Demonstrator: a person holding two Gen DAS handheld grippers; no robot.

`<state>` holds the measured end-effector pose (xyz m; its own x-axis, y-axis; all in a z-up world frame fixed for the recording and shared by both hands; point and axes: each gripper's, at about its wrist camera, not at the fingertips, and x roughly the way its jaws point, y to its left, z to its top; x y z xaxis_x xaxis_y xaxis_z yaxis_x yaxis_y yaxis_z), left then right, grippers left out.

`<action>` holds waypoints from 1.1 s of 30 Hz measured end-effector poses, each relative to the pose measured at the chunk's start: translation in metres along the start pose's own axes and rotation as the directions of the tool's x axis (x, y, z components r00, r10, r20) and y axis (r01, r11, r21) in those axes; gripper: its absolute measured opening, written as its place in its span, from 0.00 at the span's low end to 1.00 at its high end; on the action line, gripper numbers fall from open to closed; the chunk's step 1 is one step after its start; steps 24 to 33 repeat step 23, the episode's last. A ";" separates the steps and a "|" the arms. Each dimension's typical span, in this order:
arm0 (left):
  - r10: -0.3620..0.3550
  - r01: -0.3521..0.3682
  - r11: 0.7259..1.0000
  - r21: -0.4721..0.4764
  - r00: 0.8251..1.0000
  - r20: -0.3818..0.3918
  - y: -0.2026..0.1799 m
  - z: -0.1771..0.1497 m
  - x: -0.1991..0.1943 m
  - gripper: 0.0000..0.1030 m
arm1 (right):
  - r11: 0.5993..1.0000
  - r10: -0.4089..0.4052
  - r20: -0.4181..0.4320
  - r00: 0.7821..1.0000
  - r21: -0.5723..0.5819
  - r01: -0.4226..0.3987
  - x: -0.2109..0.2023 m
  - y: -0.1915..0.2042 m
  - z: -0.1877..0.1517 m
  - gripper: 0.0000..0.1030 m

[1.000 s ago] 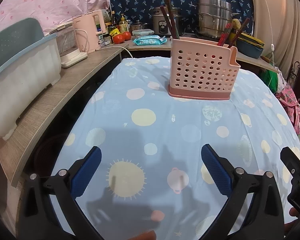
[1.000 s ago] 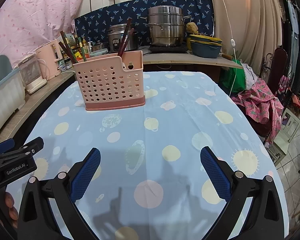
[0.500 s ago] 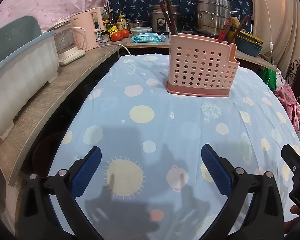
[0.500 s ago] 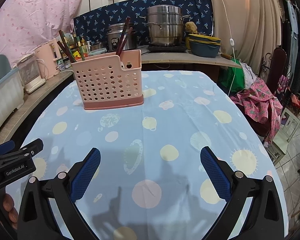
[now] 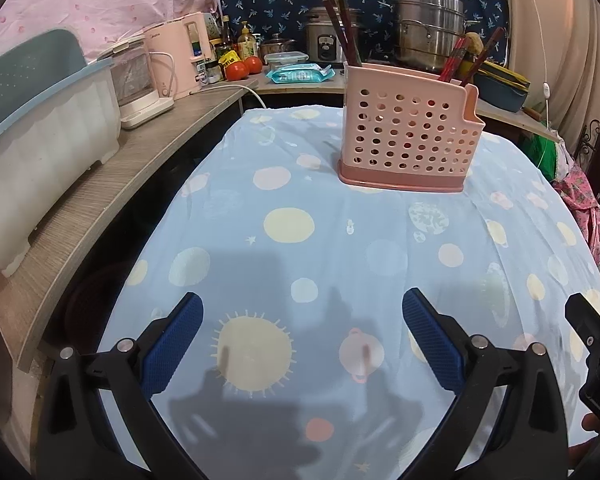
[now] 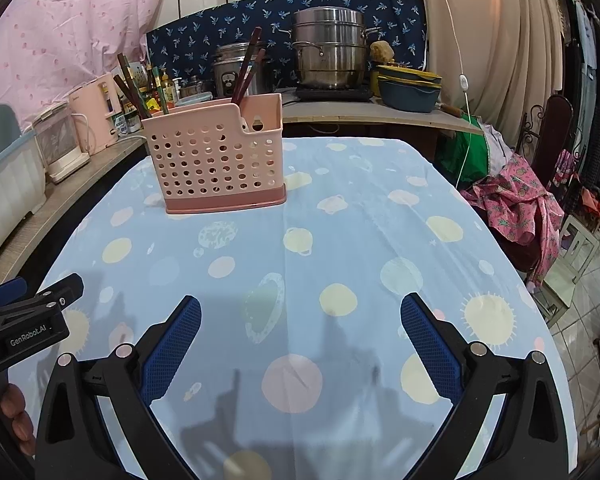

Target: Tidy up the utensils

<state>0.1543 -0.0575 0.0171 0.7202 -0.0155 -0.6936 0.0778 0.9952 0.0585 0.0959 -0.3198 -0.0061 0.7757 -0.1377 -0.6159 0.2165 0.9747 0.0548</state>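
One pink perforated utensil holder (image 5: 408, 140) stands upright on the far half of the blue planet-print tablecloth (image 5: 340, 248), well apart from both grippers; dark red-brown chopsticks (image 5: 342, 20) stick up from its two ends, about four in each cluster, exact count unclear. Left gripper (image 5: 302, 336) and right gripper (image 6: 300, 334) both released, blue pads spread wide over bare cloth, nothing between them. Left view alone shows two tomatoes (image 5: 242, 68) on the counter; right view alone shows the holder's notched side, a chair (image 6: 548, 136) and fingers (image 6: 14, 412) on the left handle.
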 end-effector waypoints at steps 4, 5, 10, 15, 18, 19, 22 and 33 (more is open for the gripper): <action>0.001 -0.001 1.000 0.000 1.000 -0.001 0.001 0.000 0.000 0.93 | 1.000 -0.003 -0.002 1.000 0.003 0.003 0.000 0.002 -0.001 0.94; 0.002 -0.002 1.000 0.000 1.000 0.000 0.001 0.000 0.000 0.93 | 1.000 -0.003 -0.003 1.000 0.003 0.003 0.000 0.001 -0.002 0.94; 0.001 -0.001 1.000 0.001 1.000 0.001 0.001 0.000 0.000 0.93 | 1.000 -0.003 -0.003 1.000 0.003 0.003 0.000 0.001 -0.001 0.94; -0.001 0.001 1.000 0.003 1.000 0.001 0.003 0.000 0.000 0.93 | 1.000 -0.004 -0.004 1.000 0.005 0.004 0.000 0.001 -0.002 0.94; 0.008 -0.008 1.000 0.002 1.000 0.001 0.003 0.001 0.000 0.93 | 1.000 -0.005 -0.004 1.000 0.007 0.005 0.000 0.001 -0.002 0.94; 0.008 -0.008 1.000 0.004 1.000 0.006 0.004 0.001 0.000 0.93 | 1.000 -0.005 -0.004 1.000 0.006 0.006 0.000 0.001 -0.002 0.94; 0.002 -0.002 1.000 0.012 1.000 0.006 0.001 0.001 0.001 0.93 | 1.000 -0.011 -0.005 1.000 0.007 0.012 0.000 0.001 -0.003 0.94; 0.003 -0.003 1.000 0.009 1.000 0.002 0.002 0.001 0.001 0.93 | 1.000 -0.013 -0.005 1.000 0.009 0.013 0.001 0.000 -0.003 0.94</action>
